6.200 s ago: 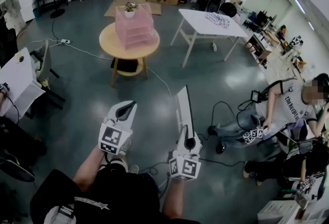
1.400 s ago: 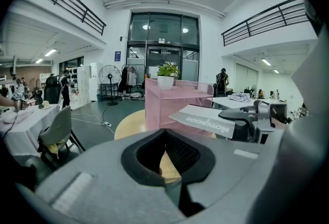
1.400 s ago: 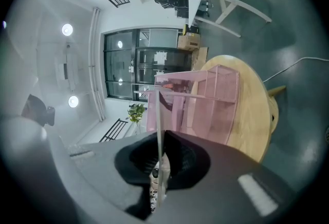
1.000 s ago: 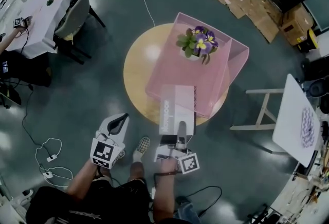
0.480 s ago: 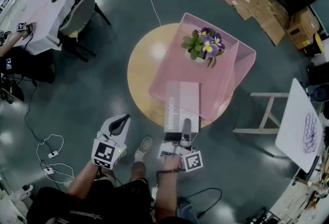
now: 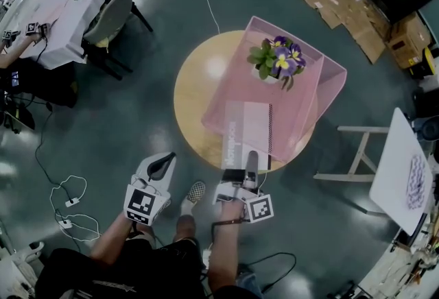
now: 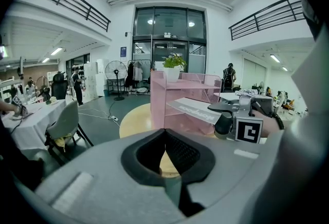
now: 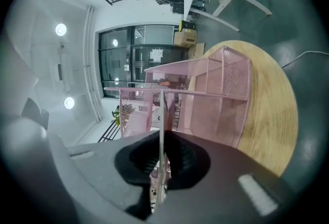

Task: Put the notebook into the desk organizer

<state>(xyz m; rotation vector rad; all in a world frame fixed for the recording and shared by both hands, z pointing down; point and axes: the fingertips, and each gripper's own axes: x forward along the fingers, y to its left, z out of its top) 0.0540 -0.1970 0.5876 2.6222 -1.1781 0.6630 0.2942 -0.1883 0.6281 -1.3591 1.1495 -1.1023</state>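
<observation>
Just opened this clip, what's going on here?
A person stands at a round wooden table with tongs in each hand. The right tongs are shut on a grey notebook. Its far end is at the front of a pink mesh desk organizer with a potted flower on top, apparently entering a tier, and the near end sticks out. The left tongs are shut and empty, held low to the side.

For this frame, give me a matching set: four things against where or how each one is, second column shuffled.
1 notebook
2 potted plant
3 desk organizer
4 left gripper

A standing on the round table
B holding nothing
C clamped in the right gripper
D on top of the desk organizer

Pairs: 1-C; 2-D; 3-A; 4-B
</observation>
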